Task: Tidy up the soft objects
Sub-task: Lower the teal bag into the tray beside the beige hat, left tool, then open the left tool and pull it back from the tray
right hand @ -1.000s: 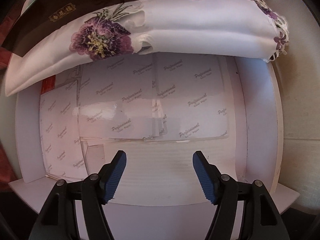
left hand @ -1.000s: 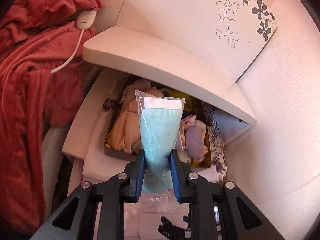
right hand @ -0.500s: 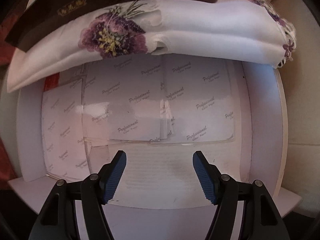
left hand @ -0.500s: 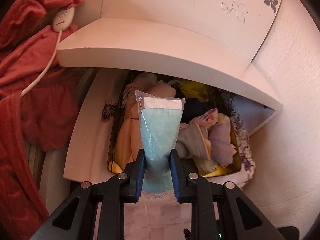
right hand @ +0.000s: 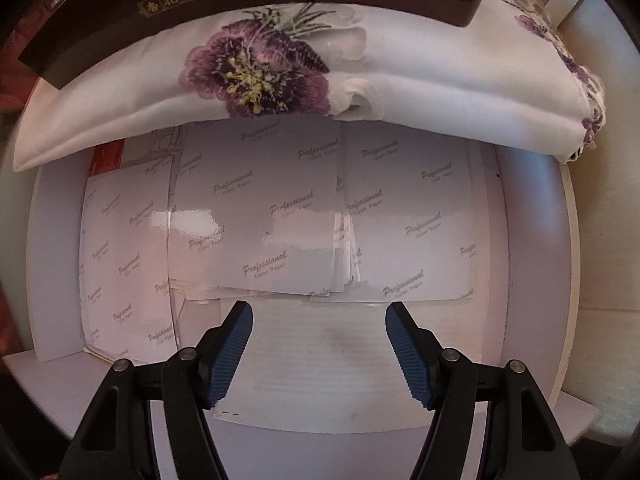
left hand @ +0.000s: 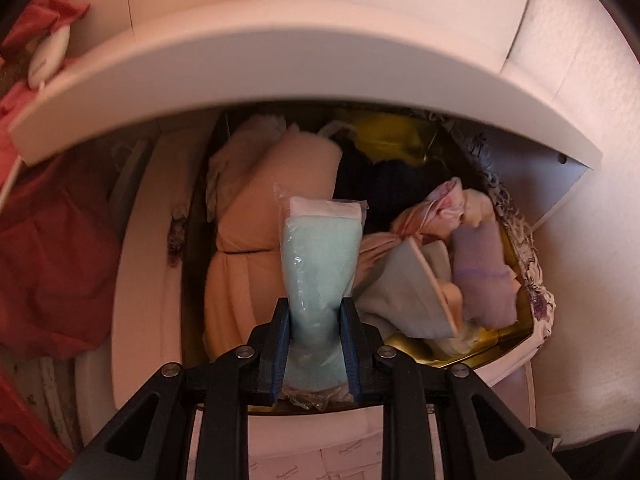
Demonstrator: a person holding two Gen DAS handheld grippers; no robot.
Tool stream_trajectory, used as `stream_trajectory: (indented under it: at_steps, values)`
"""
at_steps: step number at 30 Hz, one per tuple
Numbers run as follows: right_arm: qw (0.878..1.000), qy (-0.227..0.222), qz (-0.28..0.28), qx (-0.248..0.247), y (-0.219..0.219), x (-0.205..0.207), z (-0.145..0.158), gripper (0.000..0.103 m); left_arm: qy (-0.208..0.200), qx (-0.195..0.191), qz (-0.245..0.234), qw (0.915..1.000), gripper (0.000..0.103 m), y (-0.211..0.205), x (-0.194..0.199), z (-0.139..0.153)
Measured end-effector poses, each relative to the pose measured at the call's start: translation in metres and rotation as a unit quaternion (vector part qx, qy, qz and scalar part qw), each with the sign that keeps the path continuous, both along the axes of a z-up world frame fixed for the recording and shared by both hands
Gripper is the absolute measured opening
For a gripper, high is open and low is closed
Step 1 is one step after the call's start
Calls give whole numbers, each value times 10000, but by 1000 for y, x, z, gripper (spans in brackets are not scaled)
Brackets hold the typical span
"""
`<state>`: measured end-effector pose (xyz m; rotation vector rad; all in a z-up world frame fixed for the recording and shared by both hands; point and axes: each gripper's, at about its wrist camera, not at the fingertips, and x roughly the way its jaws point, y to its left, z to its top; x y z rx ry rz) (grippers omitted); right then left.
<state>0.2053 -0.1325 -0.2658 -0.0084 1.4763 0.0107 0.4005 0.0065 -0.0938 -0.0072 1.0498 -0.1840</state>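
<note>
Pale-blue cloth in a clear plastic sleeve stands pinched between the left gripper pads, its white end poking up past the fingertips, above a gold-lined box stuffed with soft clothes. Right gripper hangs spread wide and empty over glossy photo paper sheets.

"professional color paper" repeated on glossy sheets; gold chinese characters on dark box.

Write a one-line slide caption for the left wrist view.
Left gripper clamps a plastic-wrapped blue cloth above a box packed with soft fabrics.
</note>
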Motion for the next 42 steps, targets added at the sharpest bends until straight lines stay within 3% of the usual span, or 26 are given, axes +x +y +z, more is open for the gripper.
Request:
stream_trajectory:
  at_steps: [10,15,22,29,37,42]
  values:
    - [10000,6,23,10,-1,0,-6,70,63,-139,37,9999,28,2,-6,-4]
    - [9999,104,99,-85,4,-5,-23,73,-112,-226,138,9996,32,5,-15,7]
    - [9989,335,251,-208,7,-11,-38,74,-242,-128,223,9994,32,5,-21,17]
    - [9966,677,375,-275,14,-17,-50,75,-6,49,521,9986,32,9,-9,10]
    - [9961,772,356,-223,12,-15,-59,75,175,291,311,9989,31,-6,2,-6]
    - [9963,753,358,-219,11,-14,-62,75,96,194,312,9993,31,-6,-5,-2]
